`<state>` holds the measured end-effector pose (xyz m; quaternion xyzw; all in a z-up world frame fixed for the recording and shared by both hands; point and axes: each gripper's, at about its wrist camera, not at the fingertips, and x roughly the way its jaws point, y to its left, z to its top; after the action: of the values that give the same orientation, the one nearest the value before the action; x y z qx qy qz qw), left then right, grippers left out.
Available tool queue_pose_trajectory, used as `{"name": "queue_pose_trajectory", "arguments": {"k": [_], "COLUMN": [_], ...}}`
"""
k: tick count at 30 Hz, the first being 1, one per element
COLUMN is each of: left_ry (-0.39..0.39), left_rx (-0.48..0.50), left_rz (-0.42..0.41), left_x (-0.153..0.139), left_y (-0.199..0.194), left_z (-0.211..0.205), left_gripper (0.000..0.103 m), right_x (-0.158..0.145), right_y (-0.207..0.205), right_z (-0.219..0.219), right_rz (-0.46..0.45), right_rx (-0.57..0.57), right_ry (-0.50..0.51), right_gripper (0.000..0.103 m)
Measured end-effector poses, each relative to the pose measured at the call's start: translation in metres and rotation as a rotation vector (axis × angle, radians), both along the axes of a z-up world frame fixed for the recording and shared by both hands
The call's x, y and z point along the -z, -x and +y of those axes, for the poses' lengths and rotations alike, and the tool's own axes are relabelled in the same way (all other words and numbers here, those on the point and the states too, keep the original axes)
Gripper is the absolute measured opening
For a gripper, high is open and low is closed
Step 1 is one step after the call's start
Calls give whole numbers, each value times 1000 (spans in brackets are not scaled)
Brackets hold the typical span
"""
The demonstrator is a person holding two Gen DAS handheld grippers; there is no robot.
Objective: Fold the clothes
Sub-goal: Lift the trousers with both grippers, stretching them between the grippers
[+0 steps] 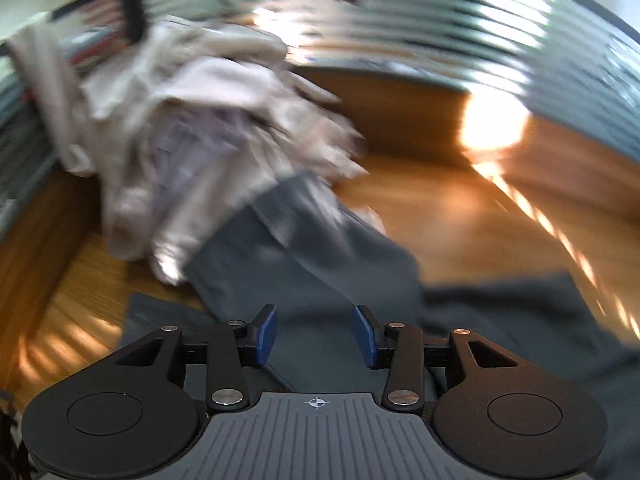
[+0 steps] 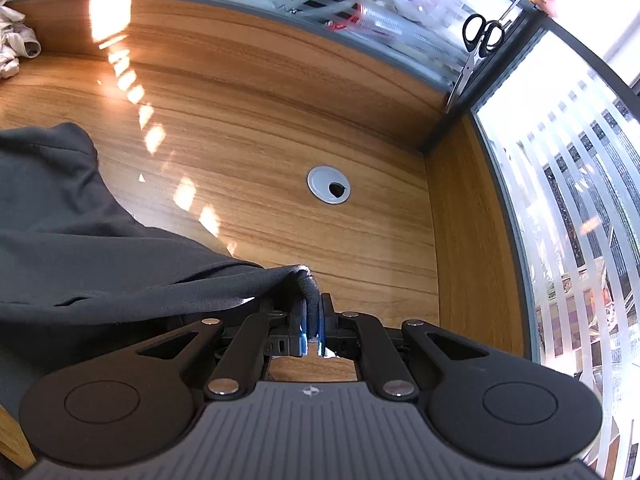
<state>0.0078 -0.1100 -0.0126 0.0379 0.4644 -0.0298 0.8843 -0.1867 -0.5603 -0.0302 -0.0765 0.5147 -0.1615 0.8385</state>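
Clothes in a crumpled pale heap (image 1: 192, 120) lay unfolded toward the wooden desk's (image 1: 460, 232) far left corner. Over the dark grey garment (image 1: 312, 264), partly flattened mid-desk, the left gripper (image 1: 316, 334) was spread; its hem was pinched by the right gripper (image 2: 313, 320).

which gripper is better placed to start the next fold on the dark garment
Right, probably: the right hand-held gripper is already shut on the dark garment edge; the left hand-held gripper hangs open above it, gripping nothing.

Left wrist view is motion-blurred with orange glare; right wrist view is sharp, sunlit through the striped windows (image 2: 560, 200).
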Motion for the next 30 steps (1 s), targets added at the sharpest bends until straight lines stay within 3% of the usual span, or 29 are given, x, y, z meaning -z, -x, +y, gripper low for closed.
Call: {"name": "queue_pose_trajectory", "arguments": {"k": [6, 12, 17, 20, 24, 25, 26, 28, 30], "left_ry": [13, -49, -59, -65, -113, -117, -117, -89, -66], "left_rx": [319, 602, 725, 757, 764, 762, 757, 736, 710], "left_rz": [53, 56, 51, 47, 61, 46, 26, -12, -67], "left_x": [26, 45, 55, 64, 82, 83, 82, 73, 56], "left_y": [45, 84, 99, 104, 107, 108, 109, 107, 103], "left_z": [-41, -87, -114, -128, -145, -147, -147, -147, -145], "left_gripper": [48, 54, 57, 63, 61, 47, 19, 5, 5], "right_x": [1, 3, 4, 4, 5, 4, 4, -2, -9], "right_y": [4, 8, 9, 10, 10, 10, 11, 10, 9], "right_z": [-5, -9, -13, -14, -15, -16, -16, -19, -21], "right_rz": [10, 13, 15, 13, 7, 5, 3, -12, -28], "right_rx": [-15, -32, -51, -56, -61, -63, -65, -73, -81], "right_ry": [-9, -19, -30, -38, -41, -44, -46, -42, -37], "right_gripper": [5, 5, 5, 5, 5, 5, 5, 5, 5]}}
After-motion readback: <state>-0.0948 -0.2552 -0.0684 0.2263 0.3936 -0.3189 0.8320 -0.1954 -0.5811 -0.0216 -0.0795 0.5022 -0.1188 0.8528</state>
